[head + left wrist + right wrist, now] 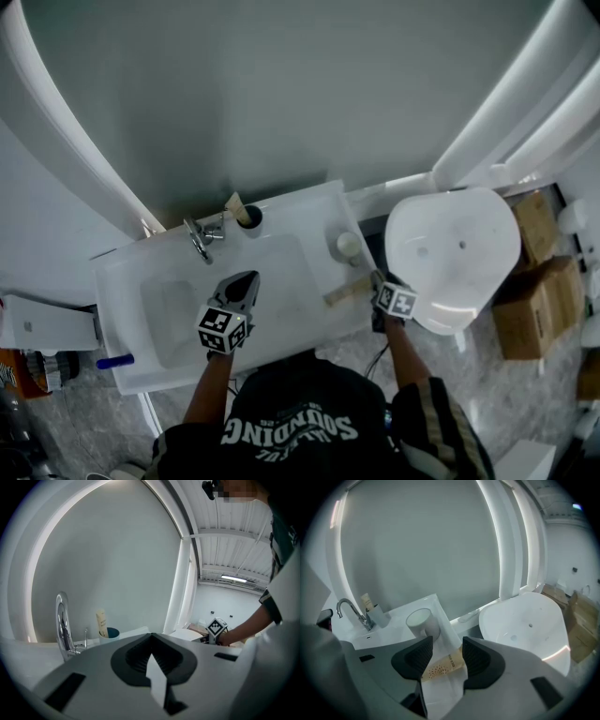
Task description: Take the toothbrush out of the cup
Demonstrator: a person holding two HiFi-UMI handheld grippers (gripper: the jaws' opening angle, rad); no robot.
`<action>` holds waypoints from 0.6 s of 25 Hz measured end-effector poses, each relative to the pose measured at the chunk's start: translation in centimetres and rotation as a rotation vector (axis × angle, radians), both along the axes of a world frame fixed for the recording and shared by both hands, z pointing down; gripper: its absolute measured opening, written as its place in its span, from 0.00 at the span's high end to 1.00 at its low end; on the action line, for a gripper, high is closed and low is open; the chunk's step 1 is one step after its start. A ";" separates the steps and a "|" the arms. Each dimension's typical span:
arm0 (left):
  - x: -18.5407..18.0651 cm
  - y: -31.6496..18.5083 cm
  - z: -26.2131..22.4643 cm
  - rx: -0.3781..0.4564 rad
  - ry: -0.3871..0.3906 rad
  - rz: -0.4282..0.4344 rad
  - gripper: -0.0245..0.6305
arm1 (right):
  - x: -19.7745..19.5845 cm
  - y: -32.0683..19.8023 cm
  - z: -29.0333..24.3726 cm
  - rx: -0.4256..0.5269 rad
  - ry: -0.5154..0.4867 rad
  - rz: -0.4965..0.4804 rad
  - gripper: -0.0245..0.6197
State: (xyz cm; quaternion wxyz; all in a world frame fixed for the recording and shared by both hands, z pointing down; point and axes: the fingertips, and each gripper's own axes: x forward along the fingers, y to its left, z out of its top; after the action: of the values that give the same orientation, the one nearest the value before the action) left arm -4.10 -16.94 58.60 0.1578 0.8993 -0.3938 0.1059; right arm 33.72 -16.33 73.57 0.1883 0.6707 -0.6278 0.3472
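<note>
A tan paper-wrapped toothbrush [345, 292] lies flat on the white sink counter [309, 211], near its right front edge. My right gripper [376, 282] hovers over it, open. In the right gripper view the toothbrush [440, 666] lies between and below the spread pads of that gripper [447, 641], not pressed. A white cup [348, 246] stands just behind it, also in the right gripper view [420, 619]. A blue cup [110, 633] with a cream tube [101, 623] stands by the faucet [199, 239]. My left gripper [246, 279] hangs over the basin, shut and empty [150, 637].
A white toilet-like fixture [455, 248] stands right of the sink, with cardboard boxes [534, 305] beyond it. A blue object [114, 361] rests on the sink's left front edge. A white box [42, 323] lies left of the sink. A grey wall rises behind the counter.
</note>
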 end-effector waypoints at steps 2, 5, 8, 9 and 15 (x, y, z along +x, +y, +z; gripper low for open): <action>0.0 0.0 -0.1 0.000 0.000 0.000 0.96 | -0.7 -0.3 -0.6 0.026 0.002 -0.025 0.66; -0.1 0.0 -0.2 0.001 0.000 -0.003 0.96 | -2.3 -0.8 -1.9 0.100 0.015 -0.080 0.74; -0.4 0.1 -0.2 0.002 -0.001 -0.013 0.96 | -4.9 -1.2 -3.6 0.163 0.002 -0.129 0.84; -0.6 0.1 -0.3 0.002 -0.001 -0.019 0.96 | -5.8 -1.2 -4.2 0.180 -0.004 -0.147 0.87; -2.1 -0.1 -0.6 0.010 0.004 -0.062 0.96 | -13.1 -2.7 -8.0 0.304 -0.076 -0.334 0.95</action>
State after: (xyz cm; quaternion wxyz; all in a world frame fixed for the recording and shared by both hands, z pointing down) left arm -6.15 -17.08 58.04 0.1576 0.8876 -0.4218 0.0973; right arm 20.58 -19.04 65.56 0.1162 0.5645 -0.7819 0.2376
